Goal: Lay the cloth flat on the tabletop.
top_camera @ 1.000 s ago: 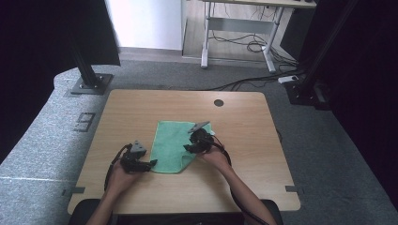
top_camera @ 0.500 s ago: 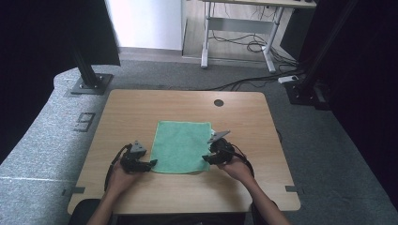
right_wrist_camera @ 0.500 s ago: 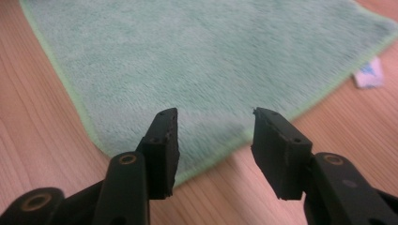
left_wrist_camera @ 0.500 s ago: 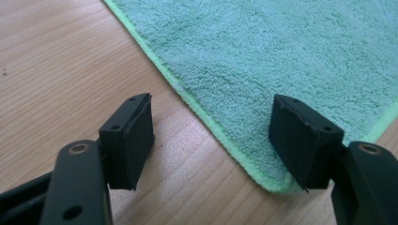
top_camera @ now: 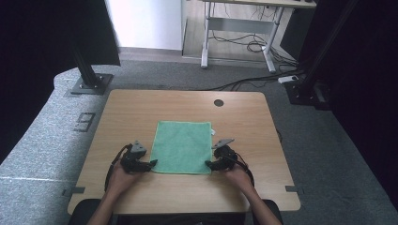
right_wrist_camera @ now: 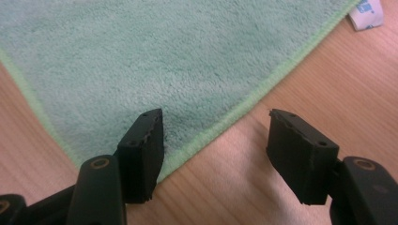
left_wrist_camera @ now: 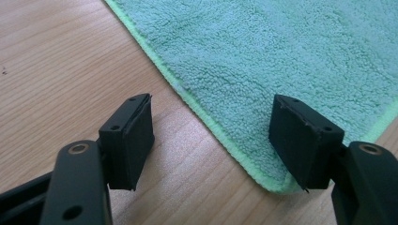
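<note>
A green cloth [top_camera: 182,146] lies spread flat in the lower middle of the high view, on the wooden worktop [top_camera: 141,105], its 4 edges roughly square to the worktop's edges. The left tool [top_camera: 151,164] sits at the cloth's lower left corner, held by the left hand [top_camera: 121,177] that comes in from the bottom of the frame. In the left gripper view its 2 black jaws stand apart, 1 over bare wood at the lower left and 1 over the cloth's [left_wrist_camera: 291,61] corner at the lower right, with the hemmed edge running between them; nothing is pinched. The right tool [top_camera: 209,163] sits at the cloth's lower right corner, held by the right hand [top_camera: 238,176]. Its jaws have just been opening, and in the right gripper view they stand apart, 1 over the cloth's [right_wrist_camera: 155,56] corner and 1 over bare wood, gripping nothing. A small white label [right_wrist_camera: 366,13] juts from the cloth's edge at the upper right of that view.
</note>
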Motion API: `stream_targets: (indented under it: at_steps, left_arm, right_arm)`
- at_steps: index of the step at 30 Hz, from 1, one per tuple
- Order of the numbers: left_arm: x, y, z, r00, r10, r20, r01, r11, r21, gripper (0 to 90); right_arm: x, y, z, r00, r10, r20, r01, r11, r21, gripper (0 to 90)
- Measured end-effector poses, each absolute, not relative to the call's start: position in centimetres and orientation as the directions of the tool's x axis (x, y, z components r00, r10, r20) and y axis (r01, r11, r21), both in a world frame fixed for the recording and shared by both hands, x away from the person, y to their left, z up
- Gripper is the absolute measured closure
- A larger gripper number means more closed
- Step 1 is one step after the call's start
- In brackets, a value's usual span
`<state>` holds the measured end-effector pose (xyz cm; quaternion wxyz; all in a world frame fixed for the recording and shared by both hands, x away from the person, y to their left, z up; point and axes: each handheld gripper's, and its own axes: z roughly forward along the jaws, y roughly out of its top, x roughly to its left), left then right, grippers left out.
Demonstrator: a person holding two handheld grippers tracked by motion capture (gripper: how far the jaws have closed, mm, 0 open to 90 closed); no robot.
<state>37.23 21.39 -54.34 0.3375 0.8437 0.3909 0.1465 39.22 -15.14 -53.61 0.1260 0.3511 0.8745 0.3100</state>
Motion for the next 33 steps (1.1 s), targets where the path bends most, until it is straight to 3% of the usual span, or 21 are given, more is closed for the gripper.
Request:
stream_targets:
  at_steps: [7, 11, 33]
  left_arm:
    - [37.2, 21.3, -54.3, 0.655, 0.755, -0.017, 0.561, -0.471, 0.681, 30.7]
    - [37.2, 21.1, -54.3, 0.657, 0.754, -0.014, 0.559, -0.474, 0.68, 30.2]
    - [37.8, 18.4, -54.4, 0.68, 0.733, -0.006, 0.534, -0.489, 0.69, 27.5]
  right_arm:
    - [39.6, -15.1, -52.7, -0.681, 0.731, 0.039, 0.544, 0.469, 0.696, 32.0]
    - [40.1, -14.3, -53.8, -0.674, 0.738, -0.016, 0.55, 0.517, 0.656, 30.6]
    - [39.8, -18.1, -54.6, -0.622, 0.783, 0.012, 0.57, 0.442, 0.693, 27.2]
